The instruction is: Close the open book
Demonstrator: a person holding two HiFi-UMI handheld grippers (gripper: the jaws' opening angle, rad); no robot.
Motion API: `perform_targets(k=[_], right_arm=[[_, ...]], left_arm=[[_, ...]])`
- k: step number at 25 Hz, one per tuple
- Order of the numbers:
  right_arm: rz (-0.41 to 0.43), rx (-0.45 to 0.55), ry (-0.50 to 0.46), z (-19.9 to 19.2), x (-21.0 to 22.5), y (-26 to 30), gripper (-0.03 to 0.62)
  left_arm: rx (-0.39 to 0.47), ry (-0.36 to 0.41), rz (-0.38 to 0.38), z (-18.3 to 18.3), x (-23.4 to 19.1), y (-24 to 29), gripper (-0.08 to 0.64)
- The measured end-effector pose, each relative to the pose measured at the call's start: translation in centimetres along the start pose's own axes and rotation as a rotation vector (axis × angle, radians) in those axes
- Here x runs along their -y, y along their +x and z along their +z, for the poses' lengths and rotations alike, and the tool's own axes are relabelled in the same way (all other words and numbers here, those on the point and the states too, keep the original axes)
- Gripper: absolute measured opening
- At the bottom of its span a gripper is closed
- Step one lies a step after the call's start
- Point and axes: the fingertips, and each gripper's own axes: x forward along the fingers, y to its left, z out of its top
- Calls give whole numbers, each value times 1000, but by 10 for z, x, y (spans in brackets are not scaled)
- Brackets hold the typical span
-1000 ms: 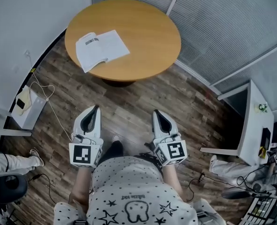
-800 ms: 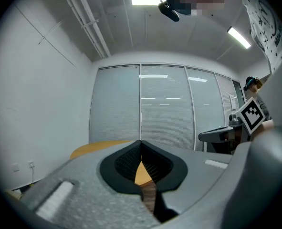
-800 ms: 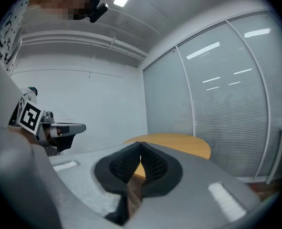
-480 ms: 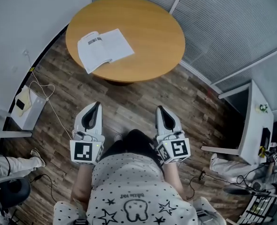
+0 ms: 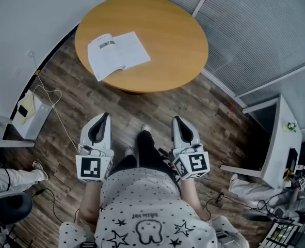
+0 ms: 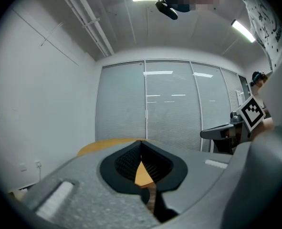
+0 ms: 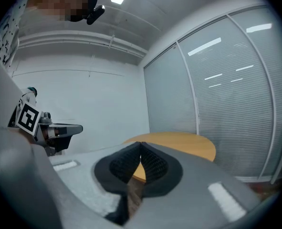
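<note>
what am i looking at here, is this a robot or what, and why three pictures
It is not a robot. A person stands holding a hand-held gripper in each hand. The top-down picture comes from a camera on their head. It shows the left gripper and right gripper over the wooden floor, short of the round table. An open book lies on the table's left part. The other two pictures each look along one gripper's jaws toward the table. Both pairs of jaws are shut and empty.
</note>
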Motion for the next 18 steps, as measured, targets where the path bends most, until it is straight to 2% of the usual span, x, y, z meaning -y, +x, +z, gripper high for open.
perform_targets(k=[7, 18], right_arm=[[21, -39, 53, -9, 49, 31, 5], [138, -45, 10, 17, 136, 129, 5]], left_arm=[[-19, -16, 28, -7, 11, 52, 9], [9, -36, 156, 5, 3, 159, 9]])
